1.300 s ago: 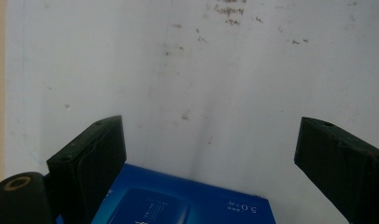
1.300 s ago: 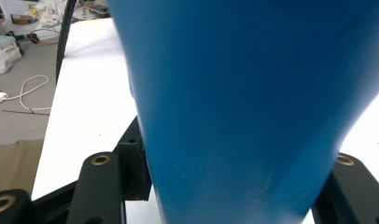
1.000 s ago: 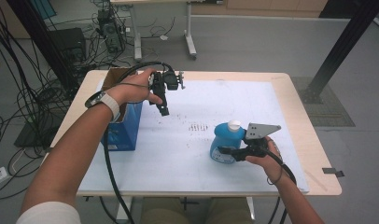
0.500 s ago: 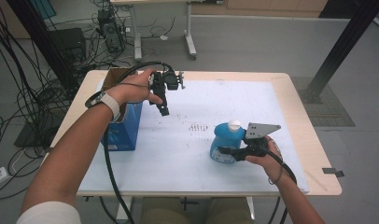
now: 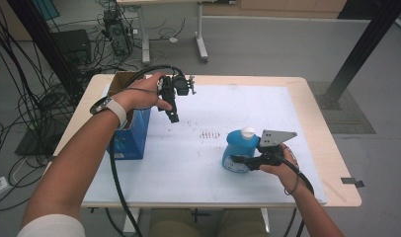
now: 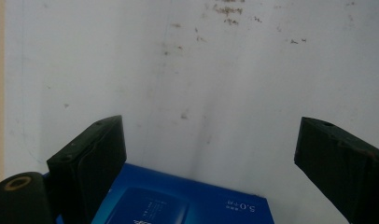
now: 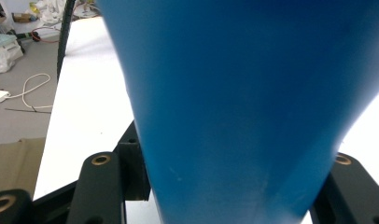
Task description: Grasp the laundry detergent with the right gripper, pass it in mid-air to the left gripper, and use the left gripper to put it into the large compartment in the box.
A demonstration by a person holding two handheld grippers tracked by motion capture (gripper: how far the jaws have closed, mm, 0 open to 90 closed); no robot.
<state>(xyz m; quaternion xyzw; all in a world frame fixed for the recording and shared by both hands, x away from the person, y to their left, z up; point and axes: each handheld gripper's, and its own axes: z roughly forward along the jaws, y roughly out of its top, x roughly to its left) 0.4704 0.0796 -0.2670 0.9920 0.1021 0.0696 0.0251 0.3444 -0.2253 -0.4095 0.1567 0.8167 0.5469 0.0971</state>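
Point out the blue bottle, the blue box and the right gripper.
blue bottle (image 5: 236, 154): high view, on its body below the white cap.
blue box (image 5: 131, 137): high view, on its front face.
right gripper (image 5: 234, 160): high view, between its fingertips at the bottle.

A wooden table (image 5: 332, 163) bears a white sheet (image 5: 248, 106), a blue box (image 5: 132, 138) and a blue bottle (image 5: 238, 148).

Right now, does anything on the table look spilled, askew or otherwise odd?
Only a patch of small dark specks on the white table cover, beyond the upright blue bottle. Whether stain or crumbs, I cannot tell. Nothing else stands out.
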